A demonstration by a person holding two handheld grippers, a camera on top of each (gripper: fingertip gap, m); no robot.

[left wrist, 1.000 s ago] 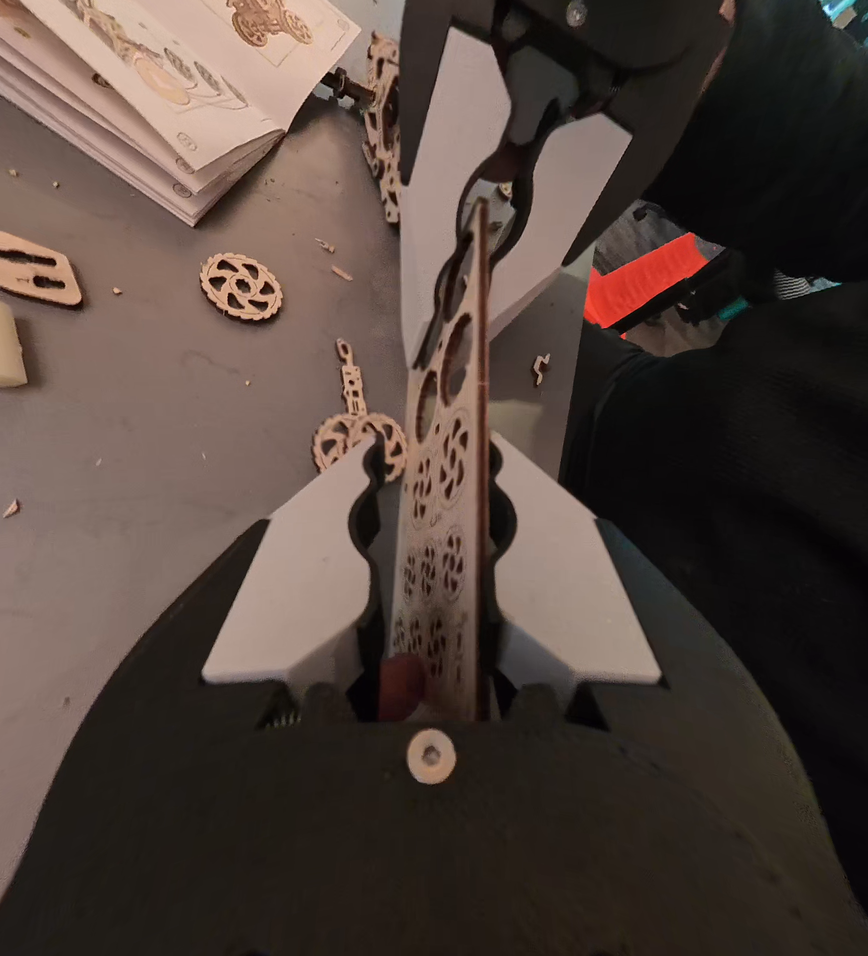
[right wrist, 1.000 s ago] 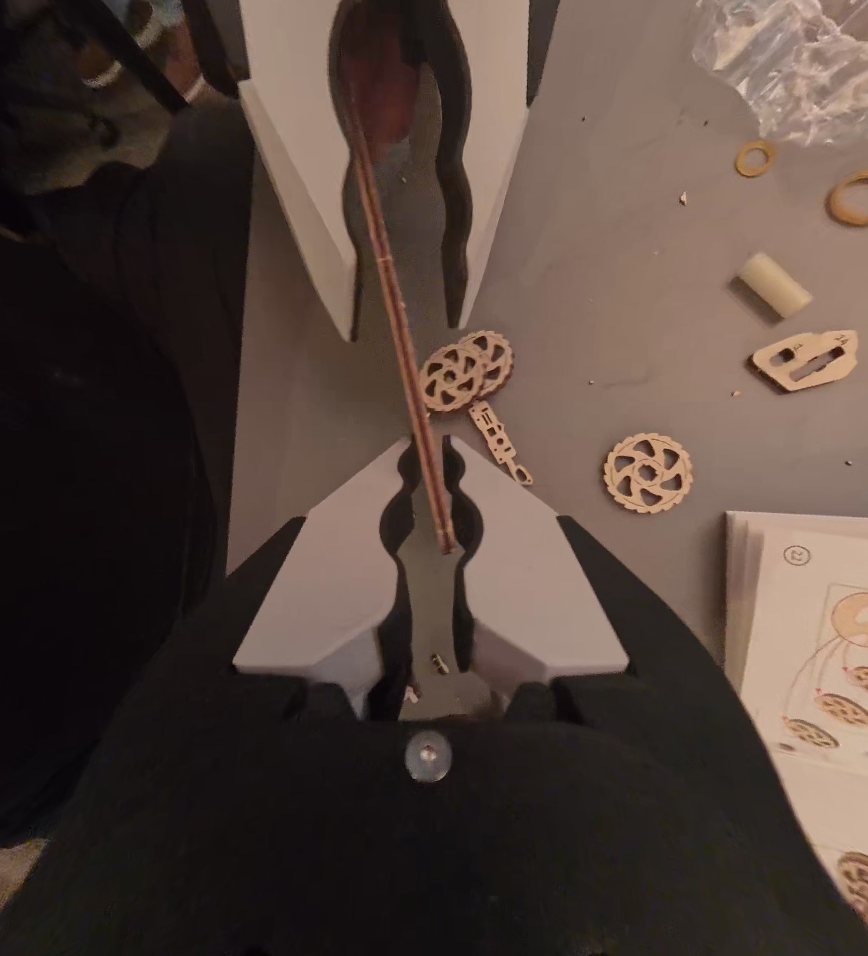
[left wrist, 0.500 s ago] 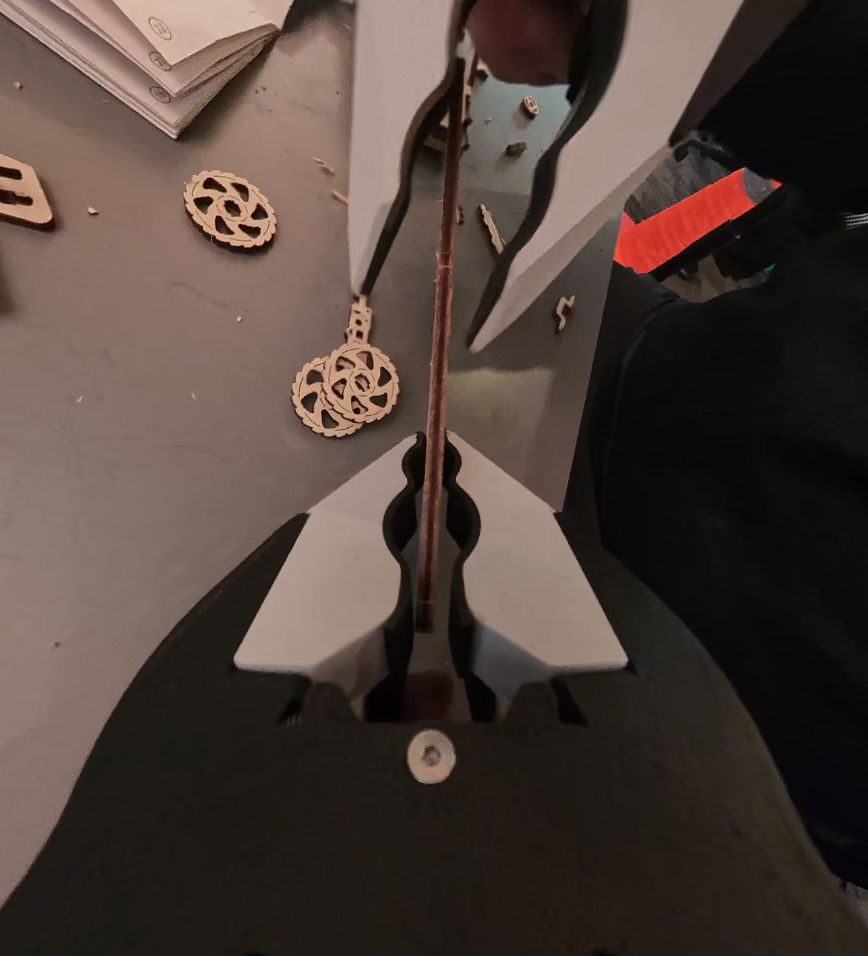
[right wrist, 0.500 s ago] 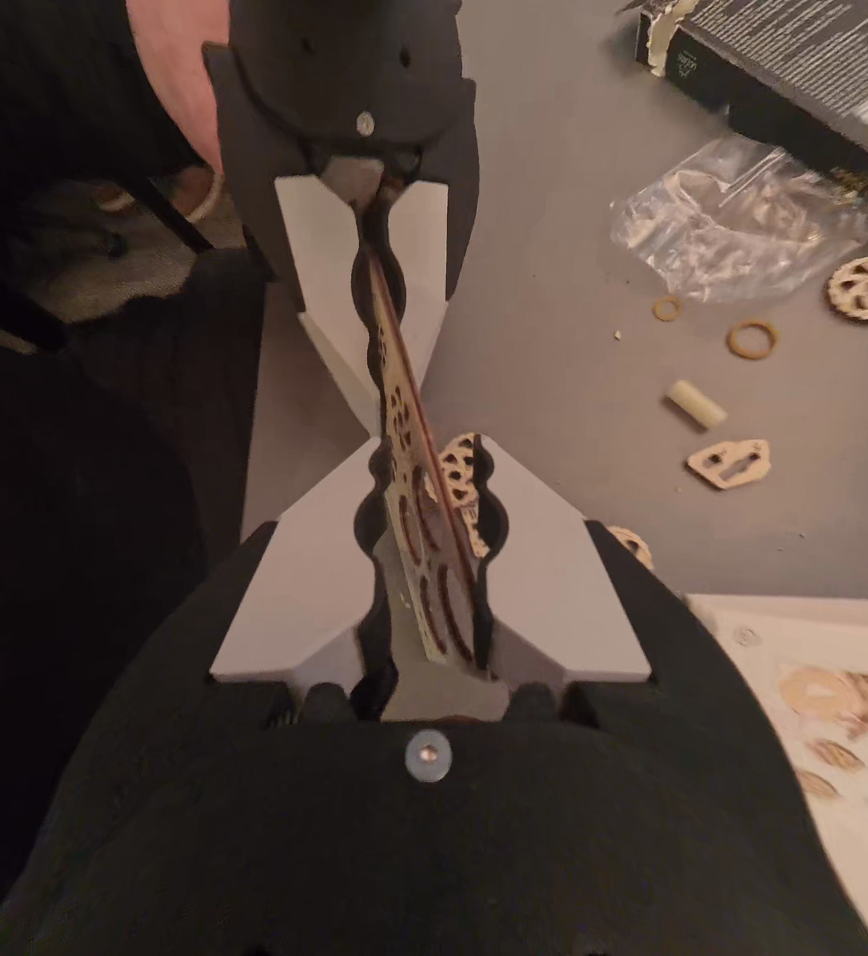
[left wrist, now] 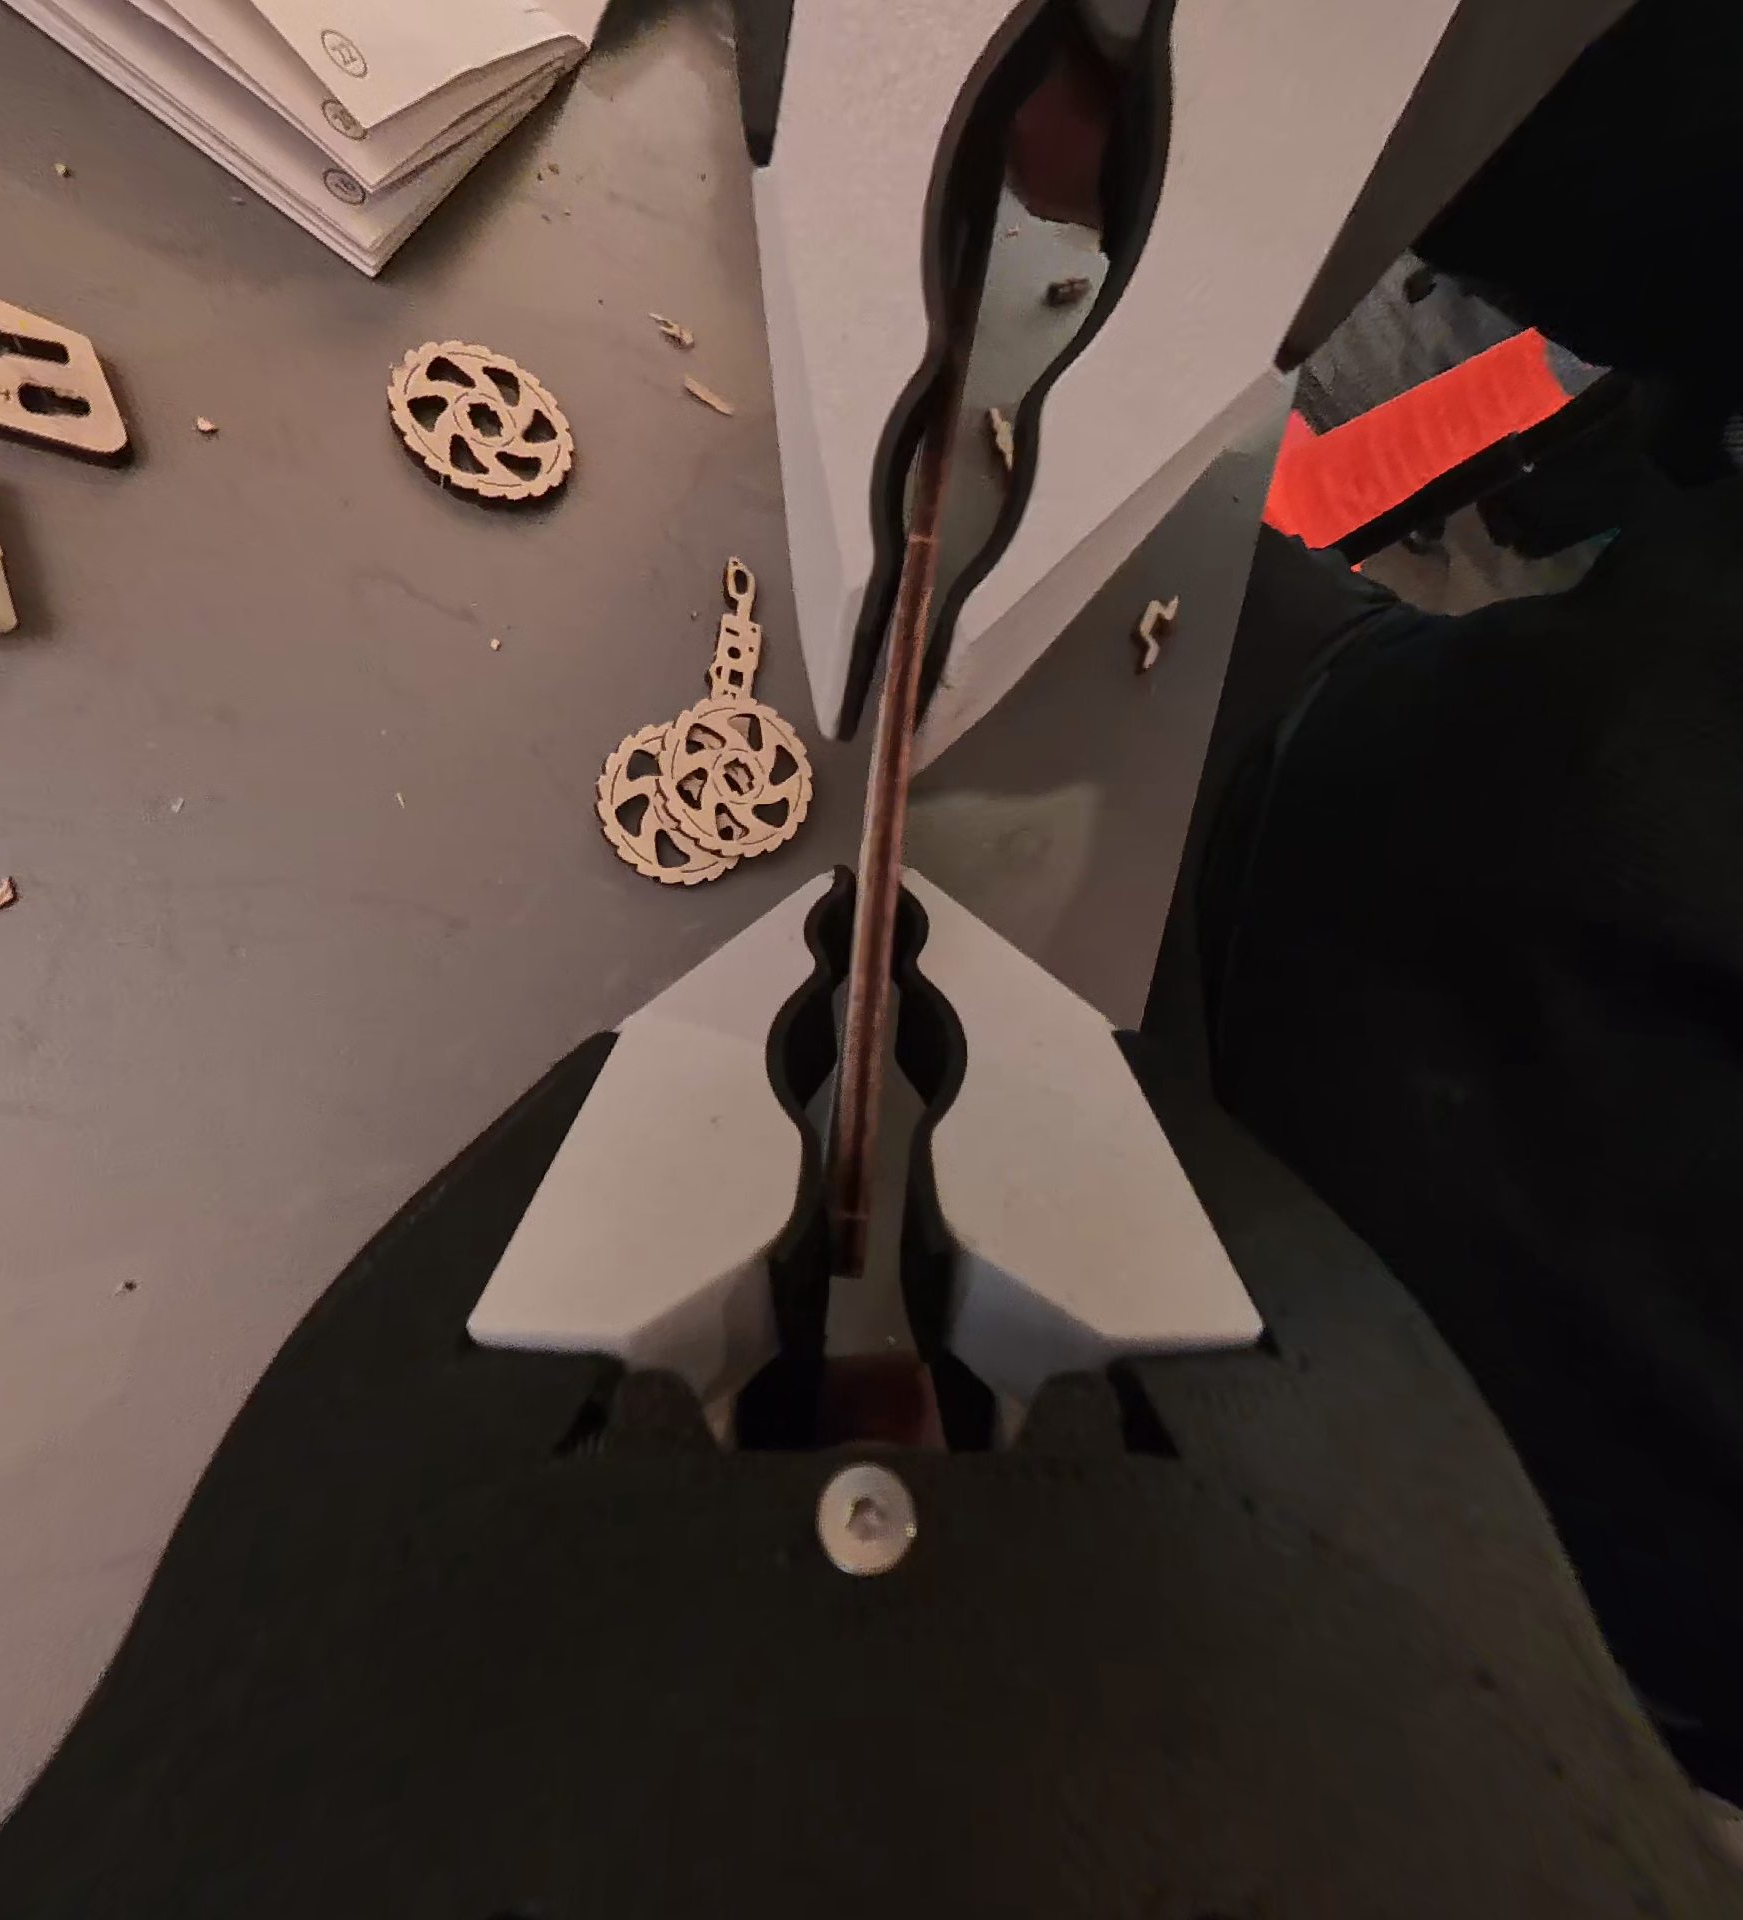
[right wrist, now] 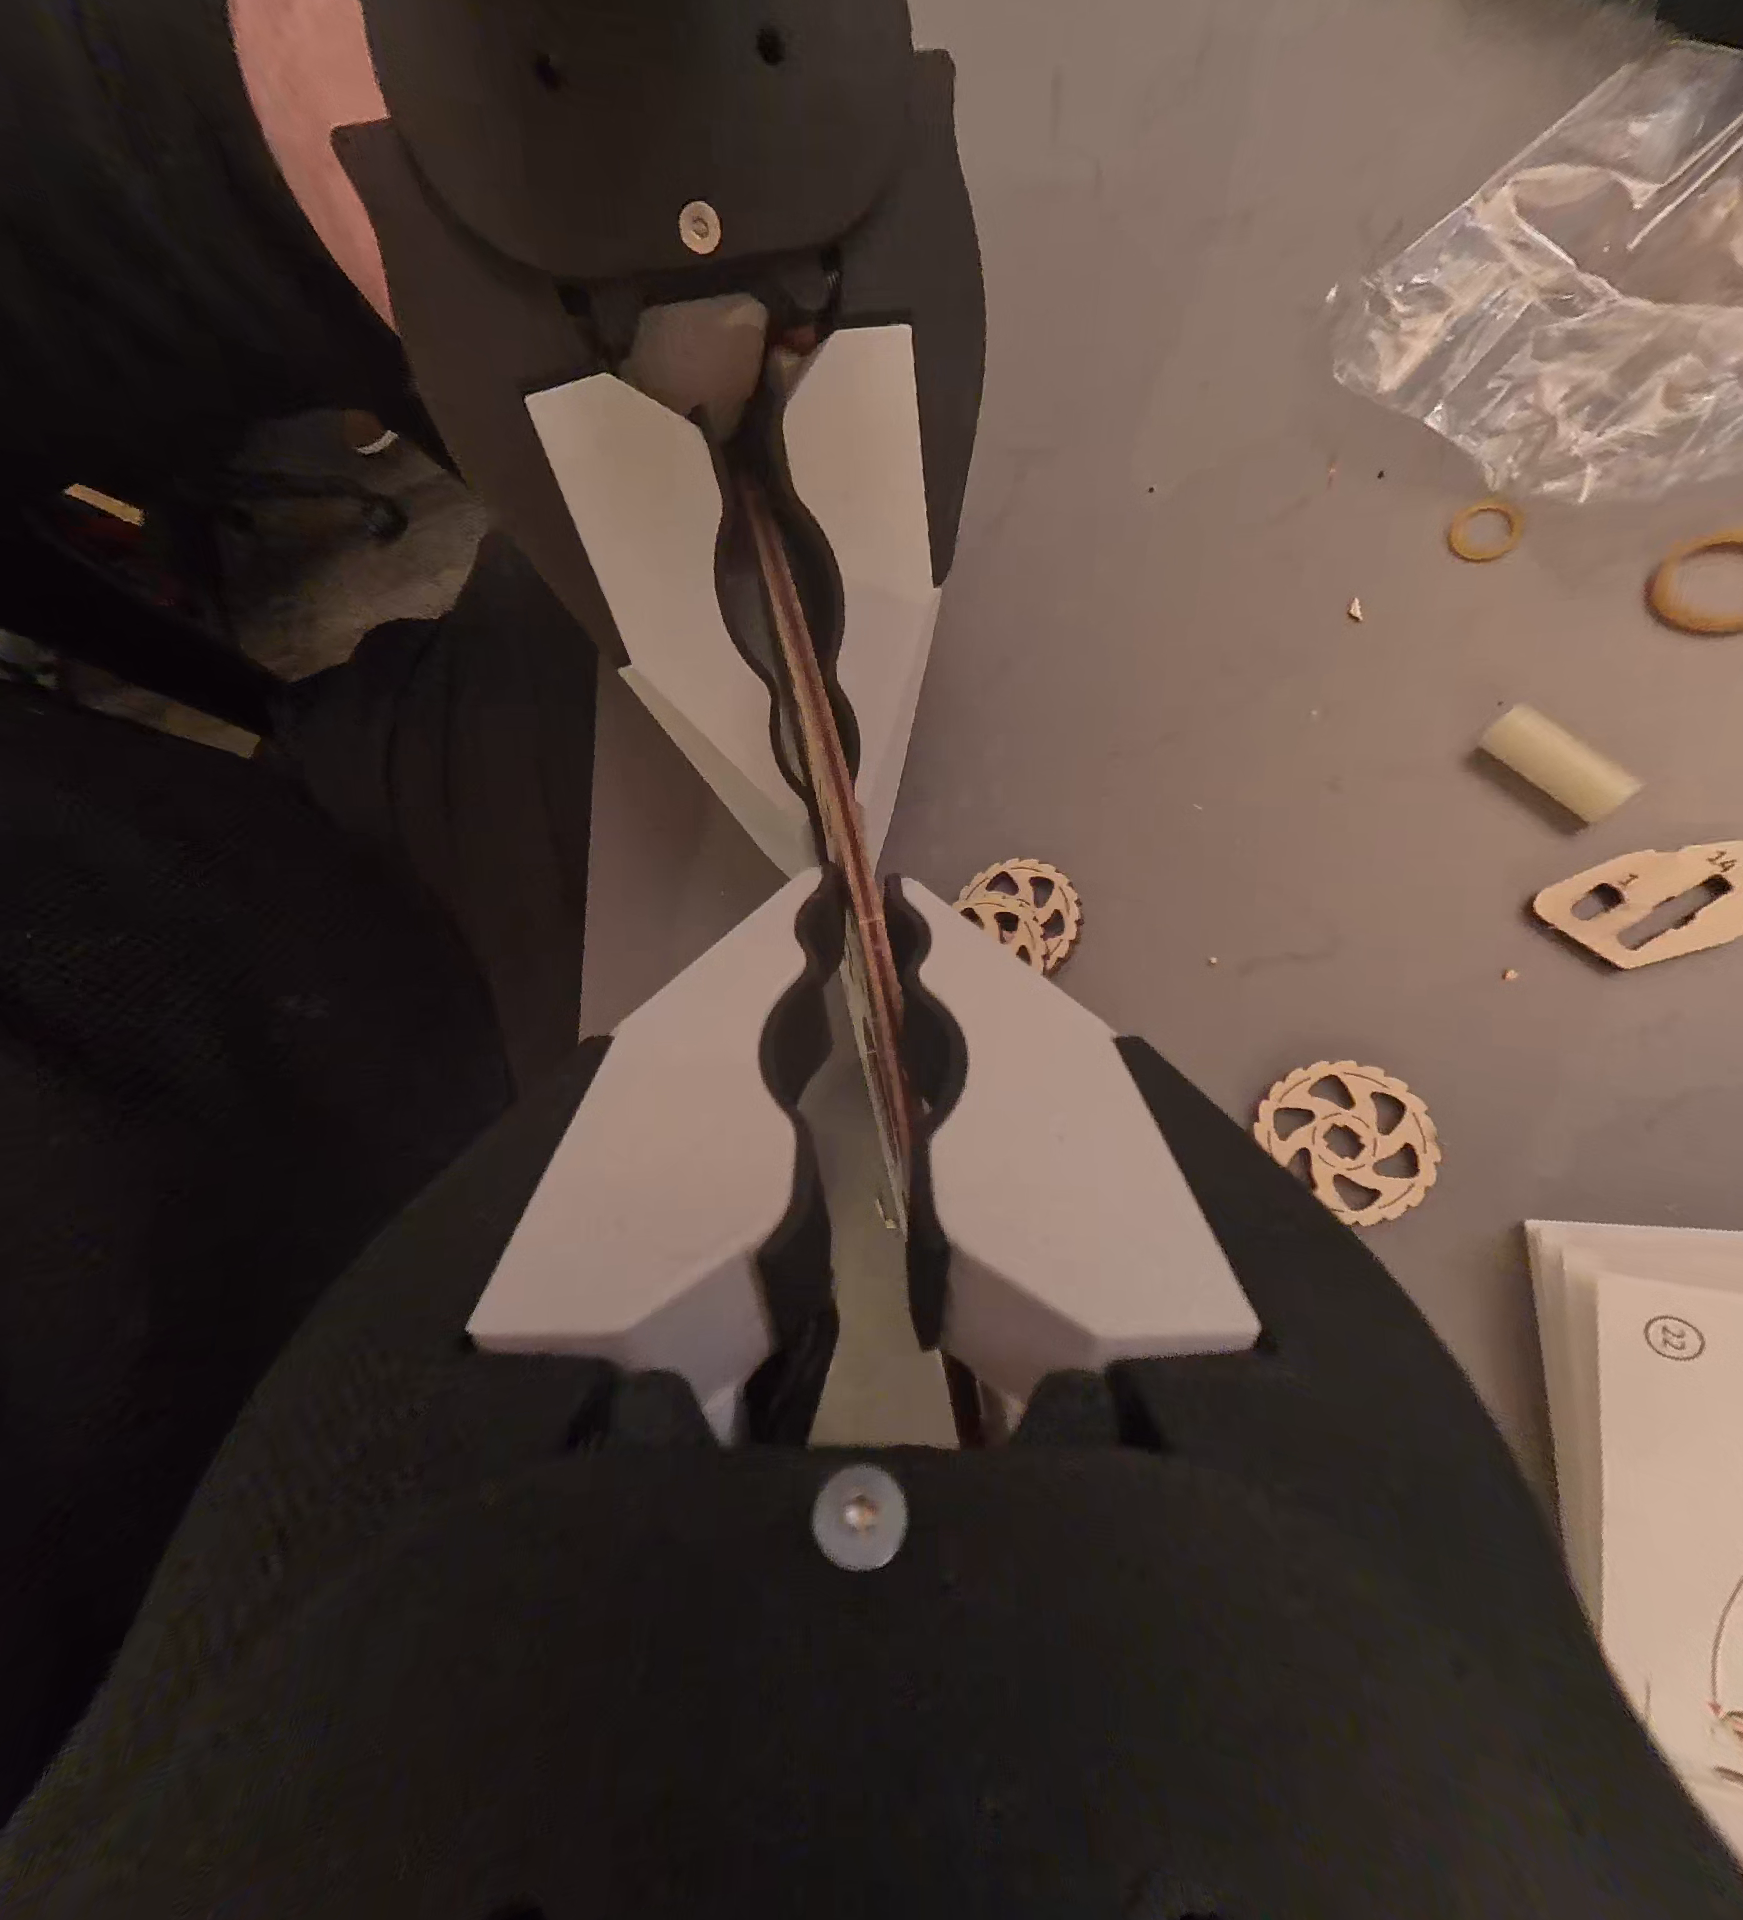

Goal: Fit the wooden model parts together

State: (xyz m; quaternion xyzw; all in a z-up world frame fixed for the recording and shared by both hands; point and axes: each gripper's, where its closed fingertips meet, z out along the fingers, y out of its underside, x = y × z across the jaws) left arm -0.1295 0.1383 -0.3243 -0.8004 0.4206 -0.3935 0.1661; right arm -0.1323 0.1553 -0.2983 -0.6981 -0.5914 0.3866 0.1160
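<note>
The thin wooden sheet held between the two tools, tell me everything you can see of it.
The wooden sheet is a thin flat plywood panel seen almost edge-on, its edge dark brown as if laser-cut. In the right wrist view a pale face with cut-out patterns just shows. It hangs above the grey table, one end between the fingers of the left tool, the other between those of the right tool. It bows slightly.

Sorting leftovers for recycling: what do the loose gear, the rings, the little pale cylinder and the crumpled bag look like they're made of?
Gear: thin laser-cut plywood, judging by its pale face and dark edges. Rings: tan and matte, probably wood too. Cylinder: cream, slightly translucent, perhaps wax or plastic. Bag: clear glossy plastic film, creased.
</note>
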